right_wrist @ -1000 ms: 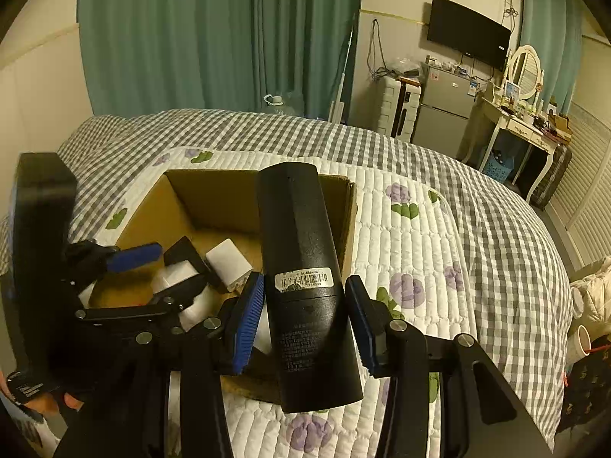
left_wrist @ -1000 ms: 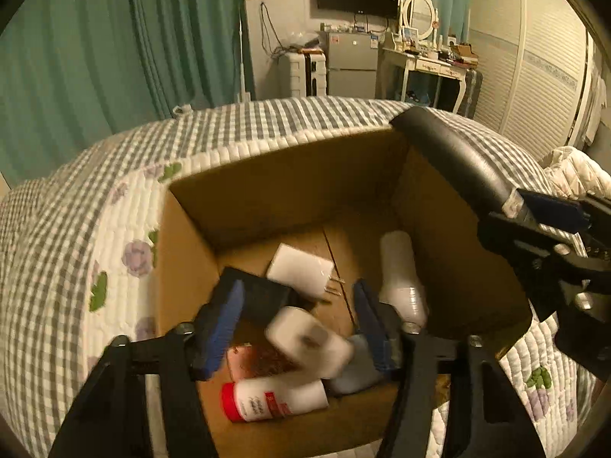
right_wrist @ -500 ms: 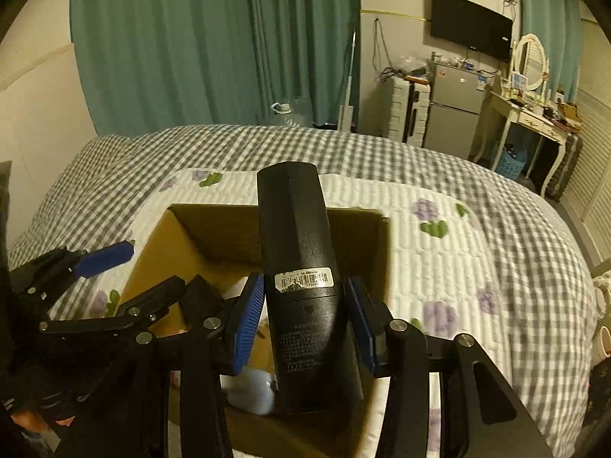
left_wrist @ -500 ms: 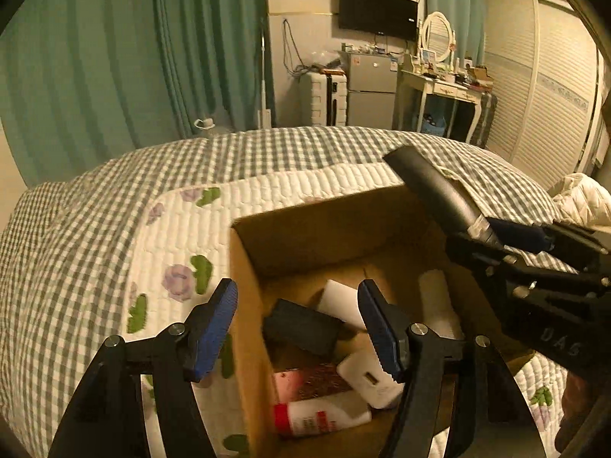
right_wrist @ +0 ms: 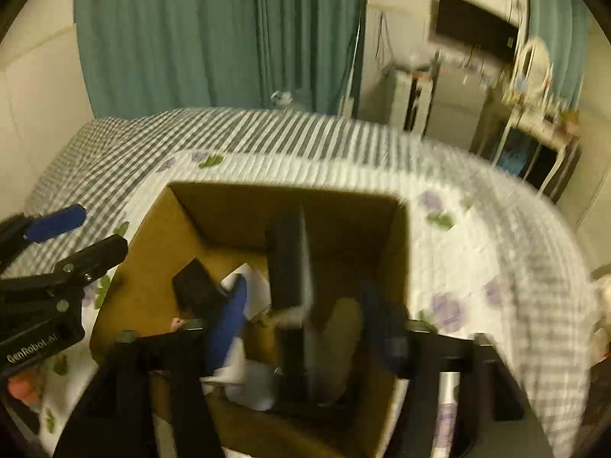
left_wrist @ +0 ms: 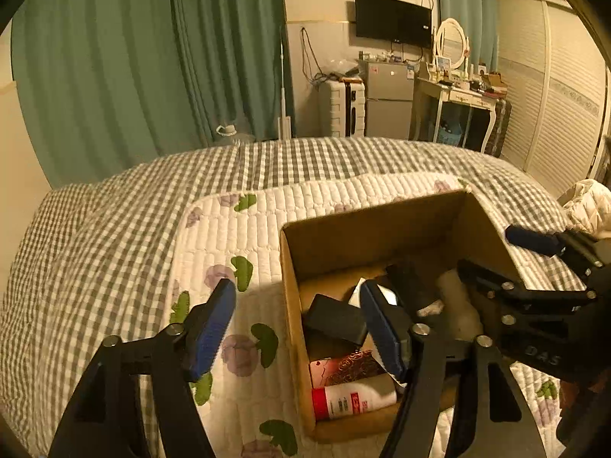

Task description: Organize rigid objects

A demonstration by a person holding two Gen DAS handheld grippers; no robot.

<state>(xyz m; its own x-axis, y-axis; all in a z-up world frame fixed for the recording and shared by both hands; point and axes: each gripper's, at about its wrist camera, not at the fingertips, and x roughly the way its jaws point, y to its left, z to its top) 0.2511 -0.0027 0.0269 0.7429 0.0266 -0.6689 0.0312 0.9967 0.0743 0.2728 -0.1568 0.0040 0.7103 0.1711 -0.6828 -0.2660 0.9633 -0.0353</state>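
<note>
A cardboard box (left_wrist: pixel 382 229) sits on a white floral quilt (left_wrist: pixel 236 229) laid over a checked bed (left_wrist: pixel 114 221).

The right gripper (right_wrist: pixel 301 324) hangs over the box's near side. Its fingers (right_wrist: pixel 229 316) have just been spreading and now stand apart. Between them a long black bottle (right_wrist: pixel 290 263) is inside the box, leaning toward the far wall, and neither pad presses on it. This view is smeared with motion blur, so the bottle's lower end is hard to read.

The left gripper (left_wrist: pixel 298 324) is over the box's left wall, 1 finger (left_wrist: pixel 210 328) above the quilt and the other above the box's inside. Its fingers have also just been spreading and hold nothing.

Inside the box, the left view shows a black block (left_wrist: pixel 336 320), a white piece (left_wrist: pixel 382 294) behind it, a dark red patterned packet (left_wrist: pixel 347 366) and, nearest the camera, a white bottle with a red cap (left_wrist: pixel 351 400) lying on its side. A pale cylinder (left_wrist: pixel 458 305) lies toward the right wall.
</note>
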